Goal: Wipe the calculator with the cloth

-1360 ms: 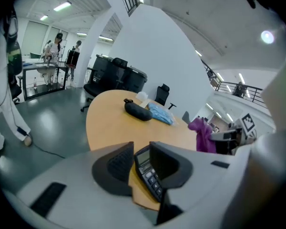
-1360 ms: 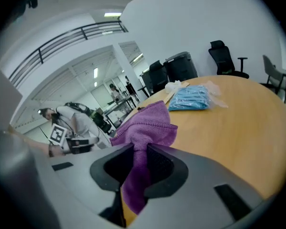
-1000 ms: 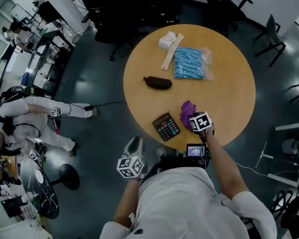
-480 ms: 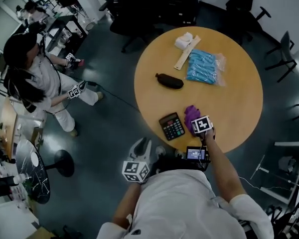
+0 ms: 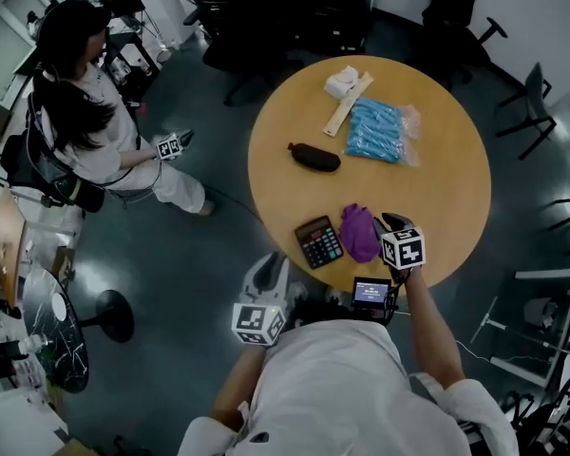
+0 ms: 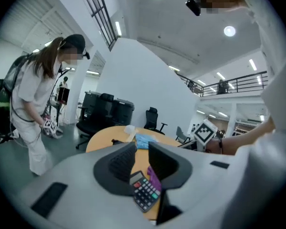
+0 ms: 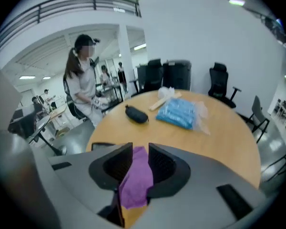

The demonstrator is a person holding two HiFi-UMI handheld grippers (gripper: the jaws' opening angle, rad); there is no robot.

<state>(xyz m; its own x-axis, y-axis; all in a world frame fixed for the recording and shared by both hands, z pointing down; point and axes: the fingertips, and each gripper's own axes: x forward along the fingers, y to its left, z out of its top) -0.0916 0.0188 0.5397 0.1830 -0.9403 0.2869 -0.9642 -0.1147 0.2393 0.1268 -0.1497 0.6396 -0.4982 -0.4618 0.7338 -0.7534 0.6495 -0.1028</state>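
Note:
The black calculator (image 5: 318,241) lies near the round table's (image 5: 446,188) front edge. Just to its right is the purple cloth (image 5: 359,233). My right gripper (image 5: 388,222) is at the cloth's right side. In the right gripper view the cloth (image 7: 136,180) fills the gap between the pads and hangs below them; the right gripper (image 7: 140,149) has just been closing and is shut on it. My left gripper (image 5: 269,269) hovers off the table's front edge. Its jaws (image 6: 142,149) have just closed a little and stand open, with nothing between them. The calculator (image 6: 145,192) shows beyond them.
A black pouch (image 5: 313,158), a blue packet (image 5: 375,129), a wooden strip (image 5: 347,103) and a white wad (image 5: 340,82) lie on the table's far half. A person (image 5: 85,112) stands to the left, off the table. Office chairs (image 5: 456,8) stand behind it.
My right gripper has risen and shifted to the cloth's right side, and more of the cloth shows. The left gripper has come up a little. The person at the left has walked closer.

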